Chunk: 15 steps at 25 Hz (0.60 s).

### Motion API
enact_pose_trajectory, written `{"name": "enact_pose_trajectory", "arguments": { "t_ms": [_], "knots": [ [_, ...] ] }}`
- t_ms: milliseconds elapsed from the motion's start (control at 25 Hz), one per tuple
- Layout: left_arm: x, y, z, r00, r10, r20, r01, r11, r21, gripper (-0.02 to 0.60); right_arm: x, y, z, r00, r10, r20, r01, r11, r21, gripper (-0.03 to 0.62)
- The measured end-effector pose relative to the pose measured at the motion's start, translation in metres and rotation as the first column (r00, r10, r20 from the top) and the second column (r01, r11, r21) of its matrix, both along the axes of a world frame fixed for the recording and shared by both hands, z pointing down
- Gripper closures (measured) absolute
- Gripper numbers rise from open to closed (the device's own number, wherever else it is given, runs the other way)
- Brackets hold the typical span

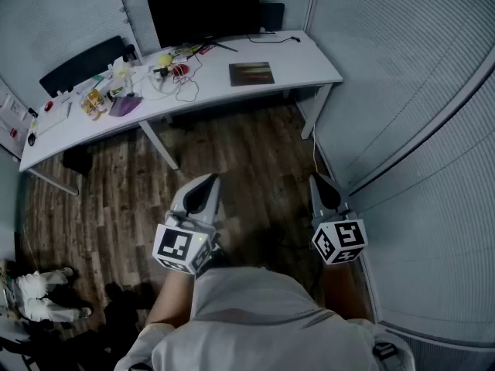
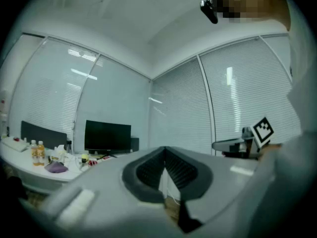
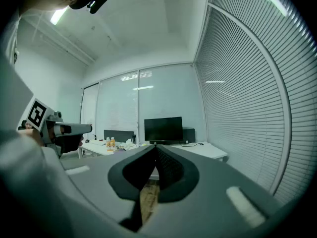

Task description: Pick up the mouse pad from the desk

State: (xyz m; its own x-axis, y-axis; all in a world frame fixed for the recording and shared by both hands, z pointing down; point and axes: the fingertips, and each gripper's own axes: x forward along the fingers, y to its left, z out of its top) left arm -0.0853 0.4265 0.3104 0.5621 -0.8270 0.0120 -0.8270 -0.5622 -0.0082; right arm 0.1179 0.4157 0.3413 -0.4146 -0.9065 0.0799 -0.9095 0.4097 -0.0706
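The mouse pad (image 1: pixel 251 73), a dark rectangle with a reddish-green print, lies on the right part of the white desk (image 1: pixel 309 64), in front of the black monitor (image 1: pixel 204 11). Both grippers are held level over the wooden floor, well short of the desk. My left gripper (image 1: pixel 207 182) is shut with nothing in it. My right gripper (image 1: pixel 321 181) is shut and empty too. In the left gripper view the jaws (image 2: pixel 165 155) meet at the tips, with the monitor (image 2: pixel 107 137) far behind. In the right gripper view the tips (image 3: pixel 155 148) touch below the monitor (image 3: pixel 163 129).
Bottles (image 1: pixel 94 102), a purple cloth (image 1: pixel 125 104), cables (image 1: pixel 184 86) and small items crowd the desk's left and middle. A dark chair back (image 1: pixel 83 64) stands behind it. Blinds (image 1: pixel 418 91) close the room on the right. A person in white (image 1: pixel 39 296) is at lower left.
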Motion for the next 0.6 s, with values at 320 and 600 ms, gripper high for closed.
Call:
{"name": "enact_pose_trajectory", "arguments": {
  "t_ms": [320,600],
  "knots": [
    [0.000,0.001,0.007,1.000,-0.008,0.000,0.008,1.000,-0.018,0.578,0.003,0.000,0.002,1.000,0.007,-0.002,-0.007,1.000,0.000,0.588],
    [-0.001,0.009,0.005,1.000,-0.013,0.004,0.013,1.000,-0.019,0.578,0.003,0.006,0.000,0.997,-0.009,0.074,0.009,1.000,0.005,0.586]
  ]
}}
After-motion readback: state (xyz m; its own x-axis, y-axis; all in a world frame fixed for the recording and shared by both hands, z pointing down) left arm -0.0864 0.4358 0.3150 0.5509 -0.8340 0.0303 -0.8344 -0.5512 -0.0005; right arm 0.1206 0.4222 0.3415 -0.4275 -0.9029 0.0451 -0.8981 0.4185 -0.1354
